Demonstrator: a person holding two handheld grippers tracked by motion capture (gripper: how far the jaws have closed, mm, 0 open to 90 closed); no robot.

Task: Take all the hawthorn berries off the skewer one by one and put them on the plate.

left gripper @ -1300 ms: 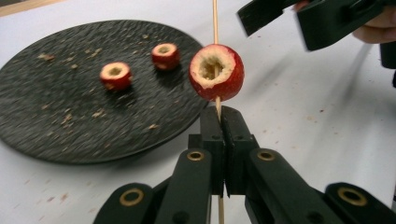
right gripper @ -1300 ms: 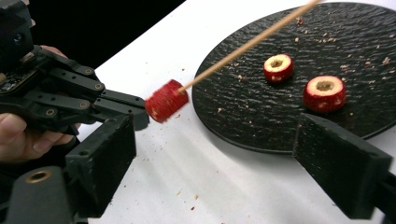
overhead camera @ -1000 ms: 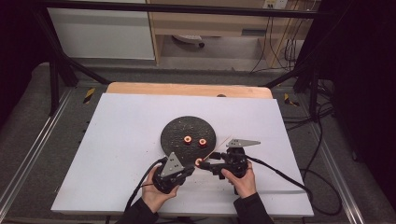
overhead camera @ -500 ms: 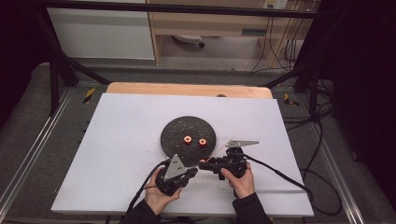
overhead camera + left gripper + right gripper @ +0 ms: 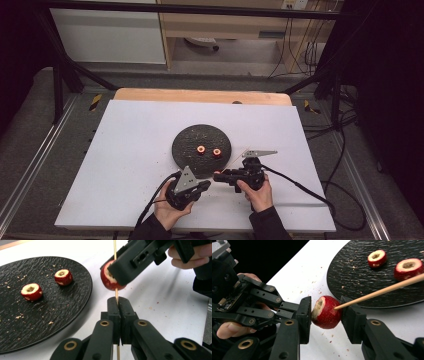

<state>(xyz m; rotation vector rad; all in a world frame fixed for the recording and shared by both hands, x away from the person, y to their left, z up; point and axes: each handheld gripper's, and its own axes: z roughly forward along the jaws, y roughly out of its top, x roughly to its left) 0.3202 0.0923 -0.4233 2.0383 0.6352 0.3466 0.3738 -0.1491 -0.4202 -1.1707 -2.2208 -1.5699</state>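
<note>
Left gripper view shows the left gripper (image 5: 117, 305) with its jaws pinched together on a thin wooden skewer (image 5: 115, 248), which runs straight up toward twelve o'clock and passes through a cored red fruit (image 5: 108, 280). Right gripper view has the right gripper (image 5: 325, 312) clamped on that fruit, its jaws having just been closing, the skewer leaving toward two o'clock. Two more cored fruits (image 5: 200, 149) (image 5: 217, 152) sit on the black plate (image 5: 192, 137), at eleven o'clock from the right gripper. Likely next, the fruit slides along the skewer's long axis
</note>
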